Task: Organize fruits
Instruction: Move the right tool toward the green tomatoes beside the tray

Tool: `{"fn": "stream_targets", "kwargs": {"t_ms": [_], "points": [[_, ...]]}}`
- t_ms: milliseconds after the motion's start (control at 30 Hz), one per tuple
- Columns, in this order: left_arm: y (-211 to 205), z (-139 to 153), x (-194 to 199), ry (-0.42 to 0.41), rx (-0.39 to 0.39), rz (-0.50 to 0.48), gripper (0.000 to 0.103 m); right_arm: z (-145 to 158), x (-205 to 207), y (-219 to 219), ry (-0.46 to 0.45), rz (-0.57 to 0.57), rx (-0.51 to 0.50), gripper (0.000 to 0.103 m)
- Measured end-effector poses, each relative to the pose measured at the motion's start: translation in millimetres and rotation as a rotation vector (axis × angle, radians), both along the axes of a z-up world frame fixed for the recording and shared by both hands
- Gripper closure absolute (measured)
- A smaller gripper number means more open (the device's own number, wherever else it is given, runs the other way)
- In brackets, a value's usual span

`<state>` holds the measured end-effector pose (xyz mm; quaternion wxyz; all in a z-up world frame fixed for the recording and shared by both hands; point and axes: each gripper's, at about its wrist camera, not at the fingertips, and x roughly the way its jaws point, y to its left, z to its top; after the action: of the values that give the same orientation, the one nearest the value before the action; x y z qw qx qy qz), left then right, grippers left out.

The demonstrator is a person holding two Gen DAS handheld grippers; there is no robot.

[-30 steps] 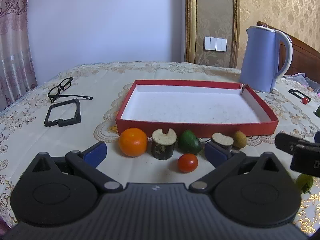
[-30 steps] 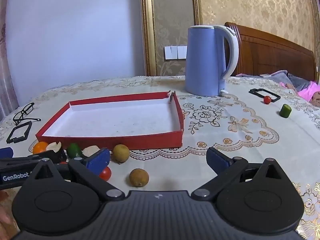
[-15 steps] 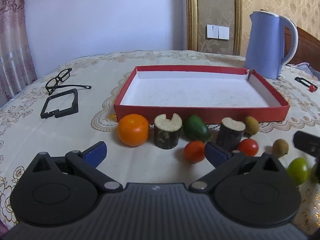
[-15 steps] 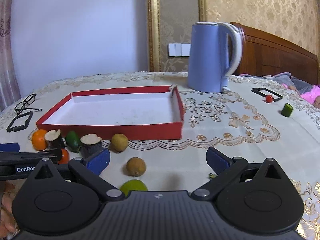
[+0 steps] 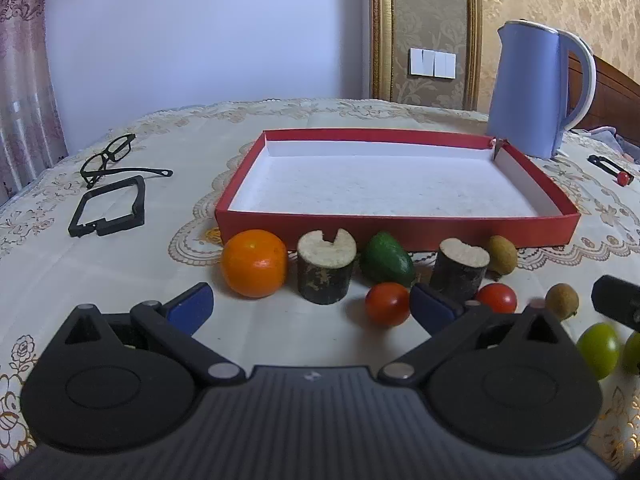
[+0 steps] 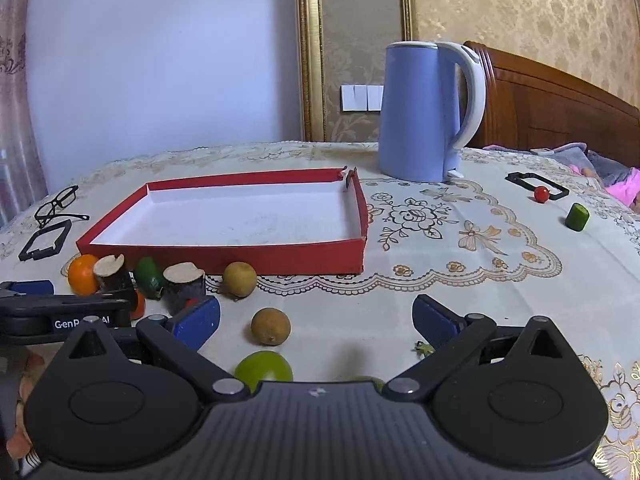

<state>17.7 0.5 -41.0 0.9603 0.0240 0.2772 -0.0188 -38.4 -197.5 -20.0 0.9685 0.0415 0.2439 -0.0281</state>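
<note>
A shallow red box (image 5: 396, 226) (image 6: 224, 246) with a white inside lies on the table, nothing in it. In front of it stand an orange (image 5: 255, 263), two dark cut stumps (image 5: 326, 266) (image 5: 460, 270), a green avocado-like fruit (image 5: 386, 262), two red tomatoes (image 5: 387, 304) (image 5: 496, 298), two brown longans (image 6: 239, 279) (image 6: 271, 326) and a green round fruit (image 6: 263, 369). My left gripper (image 5: 310, 306) is open and empty just before the row. My right gripper (image 6: 316, 318) is open and empty, over the green fruit and longan.
A blue kettle (image 6: 428, 112) stands behind the box's right corner. Glasses (image 5: 110, 158) and a black frame (image 5: 108, 208) lie left. At far right lie another black frame (image 6: 536, 185), a small red ball (image 6: 541, 194) and a green cylinder piece (image 6: 577, 216).
Both grippers have drawn back toward me and risen a little. More fruit has come into view in front of the box. Both stay open and empty.
</note>
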Motion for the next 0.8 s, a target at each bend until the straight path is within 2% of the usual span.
{"fn": "stream_targets", "kwargs": {"t_ms": [333, 800], "points": [[1.0, 0.1, 0.8, 0.000, -0.002, 0.003, 0.000, -0.1, -0.4, -4.1, -0.010, -0.021, 0.024, 0.000], [1.3, -1.7, 2.8, 0.017, -0.014, -0.010, 0.000, 1.3, -3.1, -5.9, -0.009, -0.023, 0.001, 0.000]]}}
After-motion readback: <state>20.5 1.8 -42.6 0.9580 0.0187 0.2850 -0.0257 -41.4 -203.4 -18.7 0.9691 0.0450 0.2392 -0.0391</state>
